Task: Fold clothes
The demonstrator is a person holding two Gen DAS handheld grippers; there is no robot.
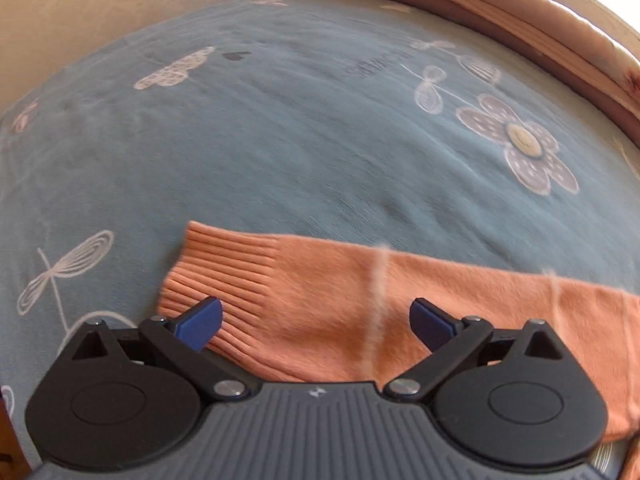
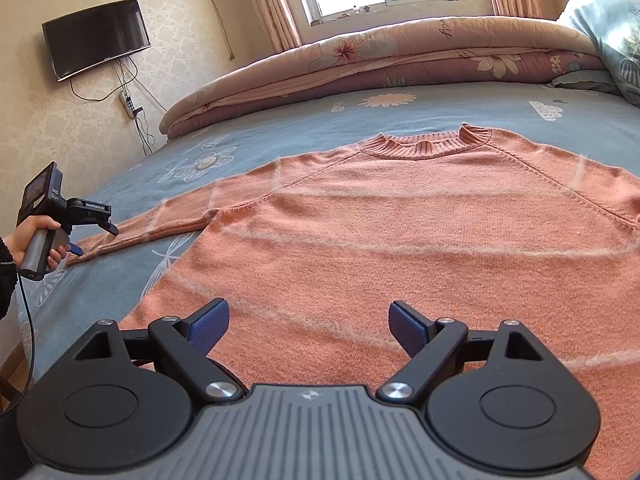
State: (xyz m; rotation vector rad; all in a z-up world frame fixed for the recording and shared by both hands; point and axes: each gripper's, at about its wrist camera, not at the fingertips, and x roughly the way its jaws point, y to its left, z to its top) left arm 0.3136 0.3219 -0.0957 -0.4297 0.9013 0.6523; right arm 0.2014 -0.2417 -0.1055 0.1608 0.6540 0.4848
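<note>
An orange knit sweater (image 2: pixel 400 216) with pale stripes lies flat and face up on the blue bedsheet (image 2: pixel 280 120), collar toward the far side. Its left sleeve (image 1: pixel 360 292) stretches out sideways, ending in a ribbed cuff (image 1: pixel 224 264). My left gripper (image 1: pixel 316 324) hovers open right over that cuff end, nothing between its blue pads (image 1: pixel 200 324). In the right wrist view the left gripper (image 2: pixel 94 236) shows at the sleeve's tip, held by a hand (image 2: pixel 38 240). My right gripper (image 2: pixel 310 328) stands open over the sweater's lower hem, empty.
A rolled floral quilt (image 2: pixel 380 60) lies along the far side of the bed, a blue pillow (image 2: pixel 612 40) at the far right. A wall-mounted TV (image 2: pixel 96 38) and power strip with cables (image 2: pixel 128 104) hang on the left wall. The bed's left edge (image 2: pixel 28 320) is close.
</note>
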